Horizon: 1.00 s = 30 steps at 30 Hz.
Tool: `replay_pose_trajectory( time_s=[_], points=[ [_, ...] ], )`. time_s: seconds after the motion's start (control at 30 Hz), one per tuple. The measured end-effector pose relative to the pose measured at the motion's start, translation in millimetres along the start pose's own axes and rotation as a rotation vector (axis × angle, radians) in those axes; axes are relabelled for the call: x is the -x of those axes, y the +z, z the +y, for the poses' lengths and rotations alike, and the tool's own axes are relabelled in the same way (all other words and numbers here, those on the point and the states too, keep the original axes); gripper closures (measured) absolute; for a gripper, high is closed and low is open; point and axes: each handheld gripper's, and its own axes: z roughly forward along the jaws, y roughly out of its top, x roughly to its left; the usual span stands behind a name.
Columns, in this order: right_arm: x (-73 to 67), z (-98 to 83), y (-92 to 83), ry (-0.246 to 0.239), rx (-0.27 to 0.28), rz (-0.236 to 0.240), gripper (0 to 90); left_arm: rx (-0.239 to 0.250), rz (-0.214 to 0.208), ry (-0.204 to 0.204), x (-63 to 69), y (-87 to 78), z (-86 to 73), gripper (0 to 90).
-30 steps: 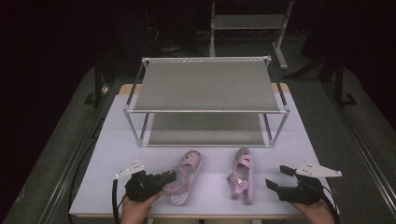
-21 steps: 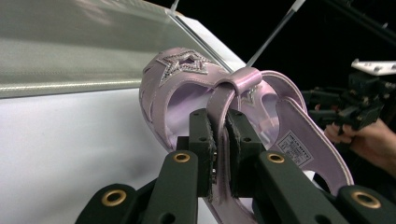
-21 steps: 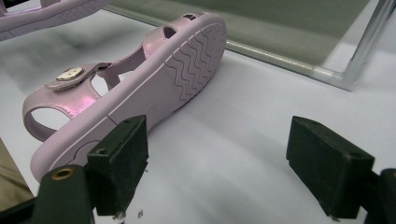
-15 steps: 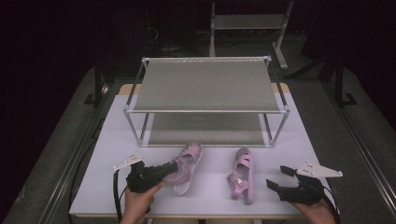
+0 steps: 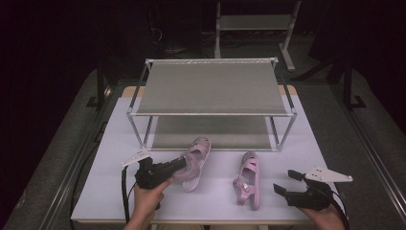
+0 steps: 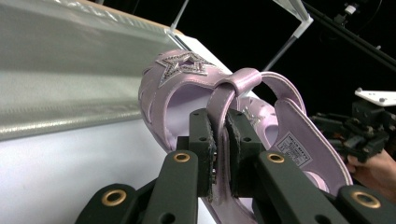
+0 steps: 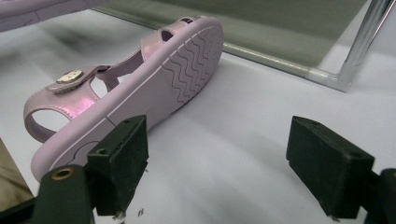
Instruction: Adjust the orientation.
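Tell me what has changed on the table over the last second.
The left gripper, shut on the heel strap of the left sandal, has carried it up the picture toward the shelf rack, its toe now near the lower shelf. The right sandal, the rack and the open right gripper stayed where they were.

Two pink children's sandals on the white table

The left sandal [image 5: 194, 160] is glossy pale pink with a glittery star on its toe strap and a printed label on the insole; pinched by its strap, it tilts, toe toward 1 o'clock. The right sandal [image 5: 247, 179], at 3 o'clock from it and well apart, lies tipped on its side, wavy-grooved sole showing in the right gripper view, a small pale badge on its strap, toe toward 12 o'clock.
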Motion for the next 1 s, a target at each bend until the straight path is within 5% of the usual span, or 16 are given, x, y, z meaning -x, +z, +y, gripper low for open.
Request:
replay_pose_trajectory(
  time_s=[1.0],
  points=[
    [-1.0, 1.1, 0.0, 0.004, 0.014, 0.016, 20.4, 0.071, 0.053, -0.032, -29.8, 52.3, 22.3, 82.4]
  ],
)
